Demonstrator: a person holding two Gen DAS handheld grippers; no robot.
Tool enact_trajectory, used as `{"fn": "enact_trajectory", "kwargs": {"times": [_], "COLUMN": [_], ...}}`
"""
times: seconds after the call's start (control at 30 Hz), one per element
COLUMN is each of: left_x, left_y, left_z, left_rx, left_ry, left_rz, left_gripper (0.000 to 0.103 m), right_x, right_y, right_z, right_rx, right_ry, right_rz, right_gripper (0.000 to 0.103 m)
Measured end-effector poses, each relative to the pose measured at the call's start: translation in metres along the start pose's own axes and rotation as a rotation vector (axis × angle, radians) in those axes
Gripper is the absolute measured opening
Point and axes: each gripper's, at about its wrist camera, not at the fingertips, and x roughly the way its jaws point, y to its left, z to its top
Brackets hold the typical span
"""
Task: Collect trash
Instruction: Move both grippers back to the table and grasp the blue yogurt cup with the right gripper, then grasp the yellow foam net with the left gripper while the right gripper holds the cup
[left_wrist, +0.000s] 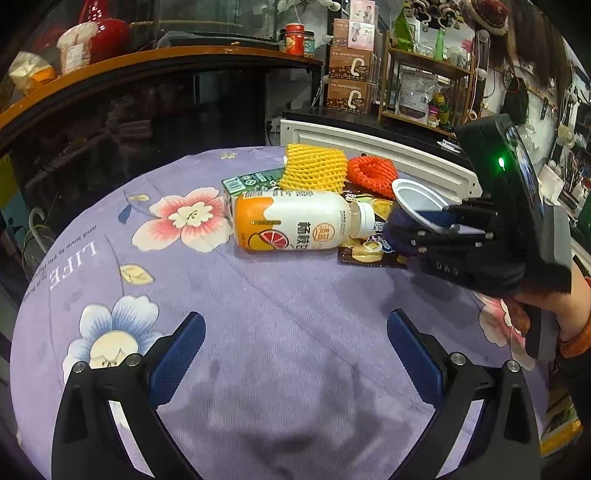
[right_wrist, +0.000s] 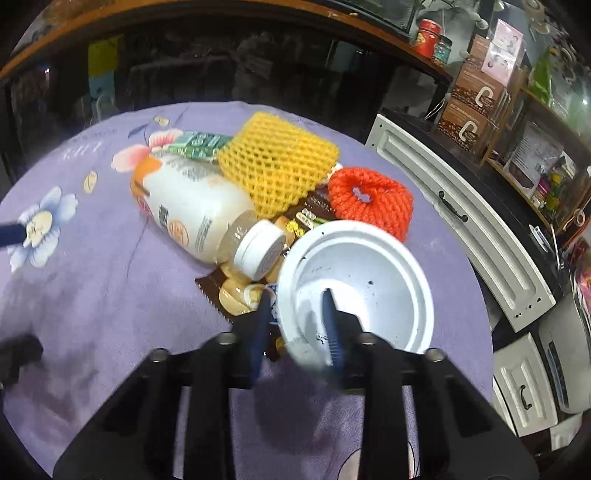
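A pile of trash lies on the purple flowered cloth (left_wrist: 258, 295). It holds an orange-and-white bottle (left_wrist: 295, 221) (right_wrist: 192, 206) on its side, a yellow foam net (left_wrist: 314, 168) (right_wrist: 277, 170), a red foam net (left_wrist: 371, 173) (right_wrist: 369, 203), a green carton (left_wrist: 251, 181) (right_wrist: 199, 142) and a brown snack wrapper (left_wrist: 369, 254) (right_wrist: 229, 295). My right gripper (right_wrist: 295, 306) (left_wrist: 439, 218) is shut on the wall of a tilted cup (right_wrist: 369, 273) (left_wrist: 413, 199), white inside and dark blue outside, with one finger inside and one outside. My left gripper (left_wrist: 293, 332) hangs open over bare cloth in front of the pile.
A white cabinet panel (left_wrist: 369, 144) (right_wrist: 461, 221) runs along the table's far right edge. Behind the table stands a dark counter with a wooden rim (left_wrist: 147, 62). Shelves with boxes (left_wrist: 351, 81) fill the back right. A person's hand (left_wrist: 554, 306) holds the right gripper.
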Motion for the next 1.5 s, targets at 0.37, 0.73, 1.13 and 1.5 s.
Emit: {"fn": "enact_trajectory", "kwargs": {"times": [0.37, 0.73, 1.13, 1.5], "left_x": [0.030, 0.054, 0.128, 0.106], "left_y": [-0.004, -0.011, -0.008, -0.012], "left_z": [0.033, 0.094, 0.147, 0.134], "left_rx": [0.089, 0.049, 0.002, -0.010], "left_ry": [-0.005, -0.036, 0.055, 0.015], "left_rz": [0.010, -0.030, -0.021, -0.054], "left_gripper": [0.097, 0.097, 0.071, 0.009], "right_x": [-0.036, -0.070, -0.100, -0.099], "right_y": [-0.021, -0.024, -0.028, -0.045], "right_z": [-0.023, -0.049, -0.082, -0.105], "right_rx": [0.069, 0.113, 0.119, 0.220], "right_ry": [-0.093, -0.124, -0.142, -0.140], "right_rz": [0.029, 0.070, 0.086, 0.093], "right_gripper": [0.008, 0.008, 0.008, 0.008]}}
